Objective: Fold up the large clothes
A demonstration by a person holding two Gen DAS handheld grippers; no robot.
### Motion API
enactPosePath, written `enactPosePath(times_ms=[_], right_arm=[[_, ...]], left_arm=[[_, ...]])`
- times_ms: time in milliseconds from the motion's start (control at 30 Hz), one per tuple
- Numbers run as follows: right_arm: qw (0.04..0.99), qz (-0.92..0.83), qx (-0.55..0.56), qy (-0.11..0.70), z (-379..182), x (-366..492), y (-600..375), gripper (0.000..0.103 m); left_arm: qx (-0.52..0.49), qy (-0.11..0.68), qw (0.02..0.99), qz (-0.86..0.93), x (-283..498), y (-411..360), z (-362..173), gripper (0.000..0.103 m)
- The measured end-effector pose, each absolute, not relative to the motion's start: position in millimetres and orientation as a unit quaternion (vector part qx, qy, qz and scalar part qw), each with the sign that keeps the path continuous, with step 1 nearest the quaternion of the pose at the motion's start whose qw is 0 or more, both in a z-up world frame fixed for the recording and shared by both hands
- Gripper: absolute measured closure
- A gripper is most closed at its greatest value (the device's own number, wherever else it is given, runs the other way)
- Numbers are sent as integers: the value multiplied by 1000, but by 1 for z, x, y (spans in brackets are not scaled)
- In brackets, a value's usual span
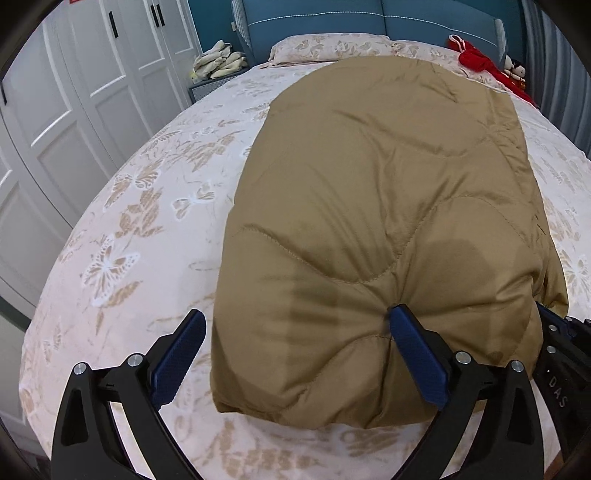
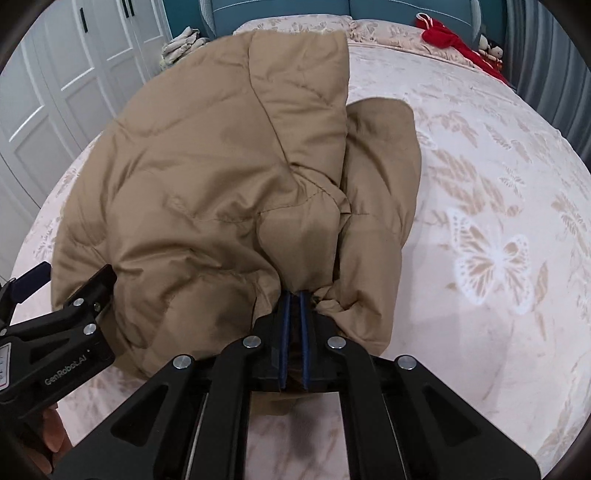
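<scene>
The tan jacket [image 1: 388, 206] lies folded at frame centre on the bed [image 1: 122, 221]. Right gripper [image 2: 294, 295] fingers clench its near hem; left gripper [image 1: 299, 325] fingers stand released (one presses the padding). Risk: a one-sided pull may skew the fold.

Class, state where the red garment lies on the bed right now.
In both views the red garment lies at the far right corner of the bed, by the blue headboard, apart from the tan jacket.
</scene>
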State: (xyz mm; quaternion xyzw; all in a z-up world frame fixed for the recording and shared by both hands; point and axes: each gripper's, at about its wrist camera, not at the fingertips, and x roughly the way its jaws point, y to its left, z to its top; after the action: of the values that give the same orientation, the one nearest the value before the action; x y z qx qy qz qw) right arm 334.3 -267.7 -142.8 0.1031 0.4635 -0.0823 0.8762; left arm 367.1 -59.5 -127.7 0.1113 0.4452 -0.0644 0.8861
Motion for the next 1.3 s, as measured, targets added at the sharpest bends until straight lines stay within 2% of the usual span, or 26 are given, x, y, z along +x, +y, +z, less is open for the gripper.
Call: enactPosePath(times_ms=[633,900,967,1000,1033,1100,1133,1167,1300], right_arm=[[892,-105,78,433,-159,327,-244,100],[896,-100,85,425,-156,322,-247,100],[894,-100,100,424,-145,313,-250,97],[893,-100,113,424,-137,304,-251,95],[895,-97,127,417,-128,291,-251,87],[900,-96,138,403,-114,264,-248,56],[902,-103,136,397,-109,247,-244,23],[904,-111,133,391,-105,234,-241,18],[904,-128,107,392,-105,184,-225,18]], left_arm=[[104,417,901,-48,362,-64,-146,5],[92,420,901,-58,361,-59,-144,5],[72,437,895,-62,356,-50,-137,5],[59,446,891,-61,349,-43,-132,5],[54,445,892,-55,340,-37,-127,5],[54,434,898,-44,321,-29,-116,5],[59,421,905,-37,306,-25,-110,5],[64,412,908,-35,293,-22,-106,5],[72,415,906,-39,251,-14,-108,5]])
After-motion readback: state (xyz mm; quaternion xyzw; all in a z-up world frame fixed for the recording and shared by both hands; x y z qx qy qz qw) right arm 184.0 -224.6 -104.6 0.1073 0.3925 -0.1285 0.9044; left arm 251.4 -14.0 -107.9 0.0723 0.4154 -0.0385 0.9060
